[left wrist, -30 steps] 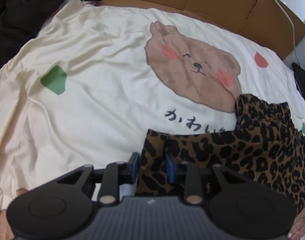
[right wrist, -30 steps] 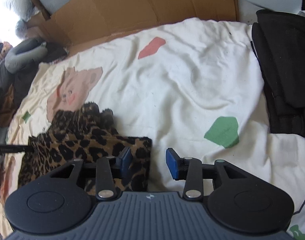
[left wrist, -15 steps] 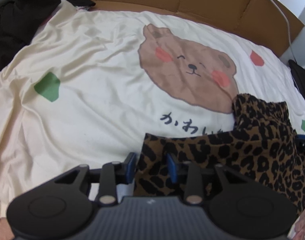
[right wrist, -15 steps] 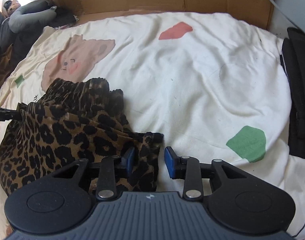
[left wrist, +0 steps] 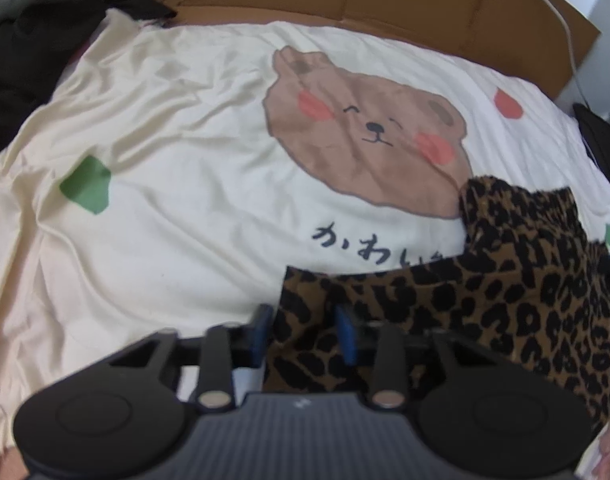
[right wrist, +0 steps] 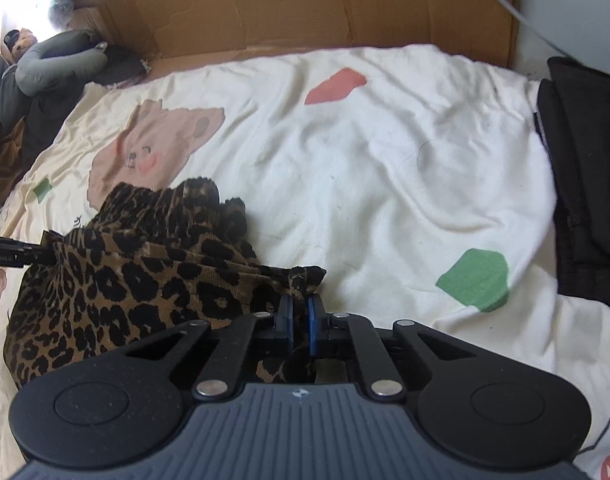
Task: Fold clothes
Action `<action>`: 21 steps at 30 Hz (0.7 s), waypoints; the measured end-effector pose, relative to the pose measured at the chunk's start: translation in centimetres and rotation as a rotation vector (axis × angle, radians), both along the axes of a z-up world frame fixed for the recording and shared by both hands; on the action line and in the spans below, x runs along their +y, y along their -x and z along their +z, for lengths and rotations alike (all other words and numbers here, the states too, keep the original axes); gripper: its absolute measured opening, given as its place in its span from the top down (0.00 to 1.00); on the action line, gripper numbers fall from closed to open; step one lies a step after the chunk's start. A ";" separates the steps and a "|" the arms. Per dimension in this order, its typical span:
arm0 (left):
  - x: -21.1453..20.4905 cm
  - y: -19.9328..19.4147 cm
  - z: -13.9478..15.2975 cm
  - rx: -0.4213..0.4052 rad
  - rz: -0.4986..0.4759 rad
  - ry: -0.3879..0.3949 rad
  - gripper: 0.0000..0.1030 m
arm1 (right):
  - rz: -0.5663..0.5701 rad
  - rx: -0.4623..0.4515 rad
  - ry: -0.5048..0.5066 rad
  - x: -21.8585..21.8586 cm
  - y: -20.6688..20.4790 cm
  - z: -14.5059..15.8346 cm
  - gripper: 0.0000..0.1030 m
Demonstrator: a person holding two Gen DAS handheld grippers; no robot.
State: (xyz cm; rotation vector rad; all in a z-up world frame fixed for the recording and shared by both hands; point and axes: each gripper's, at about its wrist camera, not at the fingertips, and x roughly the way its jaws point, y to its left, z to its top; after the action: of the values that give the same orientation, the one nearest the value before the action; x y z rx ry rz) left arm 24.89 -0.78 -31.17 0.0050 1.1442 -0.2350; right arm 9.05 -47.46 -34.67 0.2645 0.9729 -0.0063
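The right gripper (right wrist: 299, 322) pinches one corner of the leopard cloth (right wrist: 117, 280). The left gripper (left wrist: 303, 334) is closing its fingers on another corner, probably to lift it for folding. The cloth lies bunched on the bear blanket (left wrist: 193, 184).

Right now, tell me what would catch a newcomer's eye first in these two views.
The leopard-print garment stands out, bunched on the near part of the cream bedspread. The right hand-held gripper is shut on its corner; the left hand-held gripper is closing with the opposite edge between its fingers. Next comes the big brown bear print in the middle of the bedspread, with brown cardboard standing behind the bed.
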 end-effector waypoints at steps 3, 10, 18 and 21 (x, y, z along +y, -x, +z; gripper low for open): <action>0.2 0.7 0.9 -0.017 0.004 0.009 0.91 | -0.002 -0.022 0.015 0.0 0.4 1.1 0.96; 1.2 1.8 3.3 -0.063 0.058 0.056 0.92 | -0.029 -0.061 0.014 0.1 1.6 3.1 0.96; 1.6 2.7 7.1 -0.145 0.081 0.116 0.92 | -0.073 -0.115 0.000 0.1 3.3 5.8 0.95; 1.6 2.8 8.5 -0.179 0.064 0.128 0.92 | -0.089 -0.132 -0.008 -0.1 3.7 6.8 0.95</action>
State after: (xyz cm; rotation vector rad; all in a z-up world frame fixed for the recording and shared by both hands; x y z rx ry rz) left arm 22.12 0.77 -22.65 -0.1216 0.9482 -0.2454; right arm 5.35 -47.60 -27.91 0.3118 0.8297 -0.0659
